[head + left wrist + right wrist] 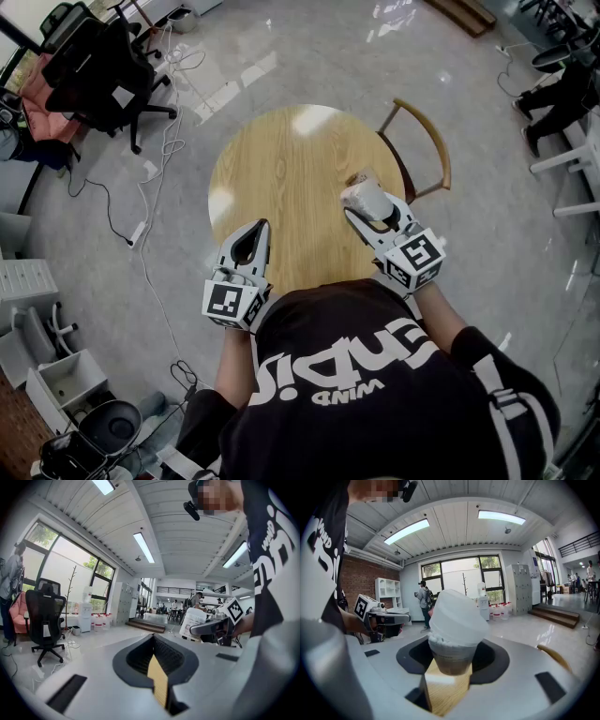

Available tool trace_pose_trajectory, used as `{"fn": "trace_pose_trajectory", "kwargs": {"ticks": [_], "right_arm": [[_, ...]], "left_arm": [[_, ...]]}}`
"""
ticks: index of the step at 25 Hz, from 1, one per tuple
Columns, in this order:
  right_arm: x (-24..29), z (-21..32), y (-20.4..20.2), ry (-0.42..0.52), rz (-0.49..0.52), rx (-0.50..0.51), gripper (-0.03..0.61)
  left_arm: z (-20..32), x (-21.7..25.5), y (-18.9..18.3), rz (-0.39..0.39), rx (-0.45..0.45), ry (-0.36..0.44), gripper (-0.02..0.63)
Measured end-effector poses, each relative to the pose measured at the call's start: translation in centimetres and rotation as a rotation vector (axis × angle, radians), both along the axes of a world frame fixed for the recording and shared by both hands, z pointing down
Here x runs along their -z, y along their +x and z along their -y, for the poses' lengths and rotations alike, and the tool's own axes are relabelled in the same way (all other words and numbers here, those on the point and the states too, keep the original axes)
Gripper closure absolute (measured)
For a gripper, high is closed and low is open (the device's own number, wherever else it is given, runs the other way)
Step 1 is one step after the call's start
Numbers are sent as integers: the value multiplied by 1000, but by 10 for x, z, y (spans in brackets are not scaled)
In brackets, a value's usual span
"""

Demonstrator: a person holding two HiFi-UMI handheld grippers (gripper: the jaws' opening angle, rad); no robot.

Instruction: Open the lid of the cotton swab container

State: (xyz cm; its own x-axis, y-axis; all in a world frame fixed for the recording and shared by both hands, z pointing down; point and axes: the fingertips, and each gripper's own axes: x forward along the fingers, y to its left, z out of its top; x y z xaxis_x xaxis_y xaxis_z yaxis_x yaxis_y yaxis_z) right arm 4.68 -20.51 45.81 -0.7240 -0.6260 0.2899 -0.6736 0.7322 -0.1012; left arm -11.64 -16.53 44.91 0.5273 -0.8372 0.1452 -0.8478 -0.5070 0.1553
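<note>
Our right gripper [370, 214] jaws clamp the light, crushable-looking cotton swab container [451, 656]; our left gripper [261, 227] jaws, closed and empty, should grip its protruding lid [457, 611].

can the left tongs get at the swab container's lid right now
Probably yes: the right tongs hold the container up over the table with its lid poking out beyond them, and nothing stands between. The left tongs are shut, so they'd need opening first.
</note>
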Motion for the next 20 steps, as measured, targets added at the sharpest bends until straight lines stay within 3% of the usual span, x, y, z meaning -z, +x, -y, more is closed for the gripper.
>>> {"fn": "trace_pose_trajectory", "kwargs": {"ticks": [20], "right_arm": [[3, -1, -2, 0, 1, 21, 380]], "left_arm": [[-4, -1, 2, 2, -3, -23, 603]]}}
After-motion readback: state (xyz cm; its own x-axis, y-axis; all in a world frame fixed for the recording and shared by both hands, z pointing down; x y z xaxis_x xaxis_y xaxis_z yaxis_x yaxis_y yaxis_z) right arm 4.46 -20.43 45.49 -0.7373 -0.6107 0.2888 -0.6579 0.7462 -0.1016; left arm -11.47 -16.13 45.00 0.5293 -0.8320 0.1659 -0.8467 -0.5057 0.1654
